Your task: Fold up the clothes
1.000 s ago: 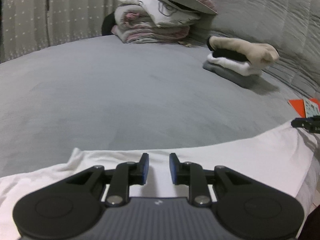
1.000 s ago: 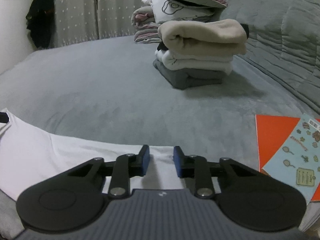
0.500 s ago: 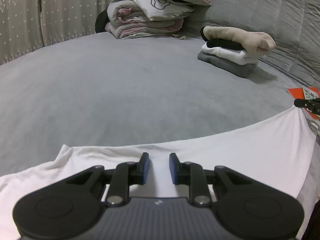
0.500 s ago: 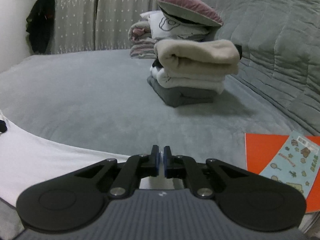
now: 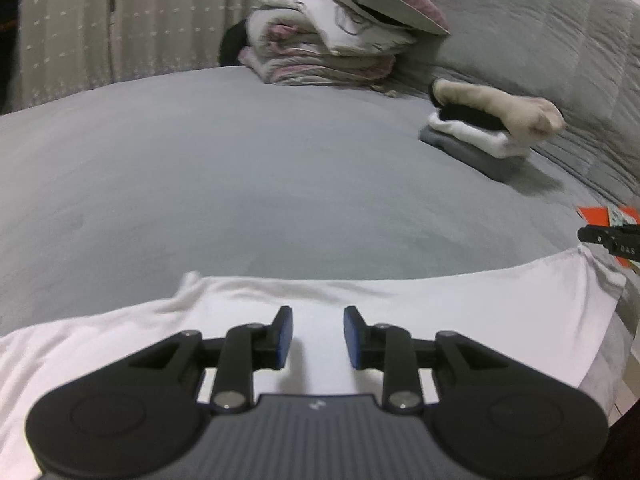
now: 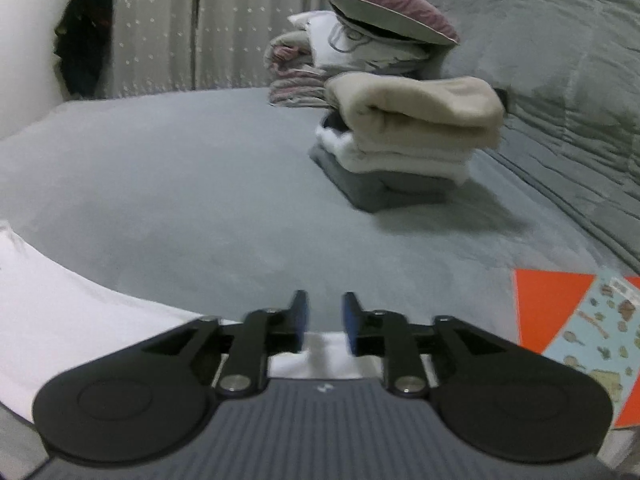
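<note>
White shirt on grey bed, folded stack

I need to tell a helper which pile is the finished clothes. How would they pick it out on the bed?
Start from the grey bed and look toward its quilted grey backrest. Two piles sit there: the bedding pile at the far end, topped by a mauve cushion, and nearer, the small stack of folded clothes. The stack is grey at the bottom, white above, with a beige piece on top.

The left gripper, jaws opening with nothing pressed between them, hangs over a white garment spread on the grey bed; a folded pile, somewhat blurred, sits beyond.
</note>
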{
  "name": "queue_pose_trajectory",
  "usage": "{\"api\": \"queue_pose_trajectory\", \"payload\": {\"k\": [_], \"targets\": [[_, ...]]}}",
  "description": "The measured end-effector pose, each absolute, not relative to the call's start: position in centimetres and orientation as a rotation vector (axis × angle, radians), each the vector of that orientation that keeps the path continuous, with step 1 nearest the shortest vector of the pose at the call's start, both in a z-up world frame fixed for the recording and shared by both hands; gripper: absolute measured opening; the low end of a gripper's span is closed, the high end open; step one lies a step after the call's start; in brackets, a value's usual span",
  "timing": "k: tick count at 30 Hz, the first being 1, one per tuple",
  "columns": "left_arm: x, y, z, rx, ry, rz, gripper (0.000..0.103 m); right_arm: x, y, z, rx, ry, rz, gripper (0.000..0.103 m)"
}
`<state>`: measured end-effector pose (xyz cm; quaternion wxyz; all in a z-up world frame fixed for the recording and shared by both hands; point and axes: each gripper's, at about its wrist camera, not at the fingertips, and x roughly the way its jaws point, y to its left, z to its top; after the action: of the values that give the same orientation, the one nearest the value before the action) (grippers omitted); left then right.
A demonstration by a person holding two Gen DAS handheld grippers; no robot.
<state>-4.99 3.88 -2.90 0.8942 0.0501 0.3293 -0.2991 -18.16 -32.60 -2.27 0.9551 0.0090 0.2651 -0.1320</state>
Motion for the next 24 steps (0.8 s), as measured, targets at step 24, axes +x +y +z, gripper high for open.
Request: {"api": "queue_pose_trajectory", "payload": {"k": [24], "targets": [[-11.6, 17.7, -3.6, 0.153, 0.786, -0.567, 0.032, -12.8, -14.1, -1.8, -0.045, 0.599, 0.406, 0.039]]}}
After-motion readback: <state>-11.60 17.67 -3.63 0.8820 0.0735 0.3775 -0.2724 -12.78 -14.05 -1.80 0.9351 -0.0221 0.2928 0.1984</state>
